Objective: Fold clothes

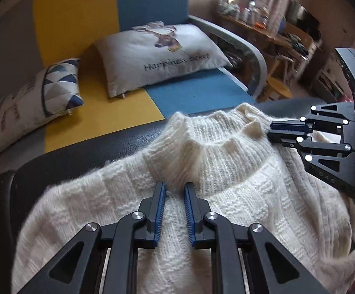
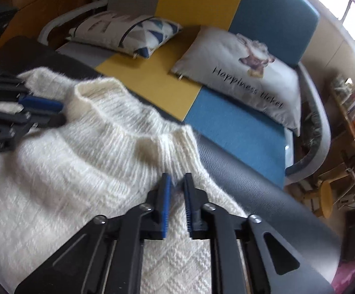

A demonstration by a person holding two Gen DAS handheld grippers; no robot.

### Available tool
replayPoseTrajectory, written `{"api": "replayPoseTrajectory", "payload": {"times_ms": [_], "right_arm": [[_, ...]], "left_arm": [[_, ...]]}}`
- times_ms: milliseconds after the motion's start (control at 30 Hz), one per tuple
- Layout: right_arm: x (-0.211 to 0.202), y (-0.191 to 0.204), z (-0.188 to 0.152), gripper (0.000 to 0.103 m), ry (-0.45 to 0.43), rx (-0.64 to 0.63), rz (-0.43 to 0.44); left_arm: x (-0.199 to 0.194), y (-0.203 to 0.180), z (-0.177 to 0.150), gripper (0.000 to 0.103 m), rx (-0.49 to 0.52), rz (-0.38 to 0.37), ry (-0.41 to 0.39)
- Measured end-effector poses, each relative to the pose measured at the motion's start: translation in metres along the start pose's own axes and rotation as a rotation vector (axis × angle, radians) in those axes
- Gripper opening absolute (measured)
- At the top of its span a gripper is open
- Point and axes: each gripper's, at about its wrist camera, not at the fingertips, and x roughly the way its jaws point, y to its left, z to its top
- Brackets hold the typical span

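Cream knit sweater (image 1: 226, 191), one; two grippers; two cushions (image 1: 157, 54) behind.

A sofa (image 1: 91, 24) in grey, yellow and blue panels fills the upper frame with two cushions (image 1: 162, 54); upper right, a cluttered wooden table (image 1: 258, 29) and bright windows (image 2: 348, 12)
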Motion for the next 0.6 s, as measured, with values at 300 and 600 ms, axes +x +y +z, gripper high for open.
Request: {"api": "replayPoseTrajectory", "payload": {"times_ms": [300,600], "right_arm": [[0.009,-0.015,0.011,0.001,0.018,0.1,0.08],[-0.023,-0.041,-0.003,0.056,-0.03,0.102,0.28]], "left_arm": [[-0.021,0.013,0.006,0.015,-0.051,-0.03,-0.116],[-0.038,0.021,0.02,0.025,0.279,0.036,-0.165]]}}
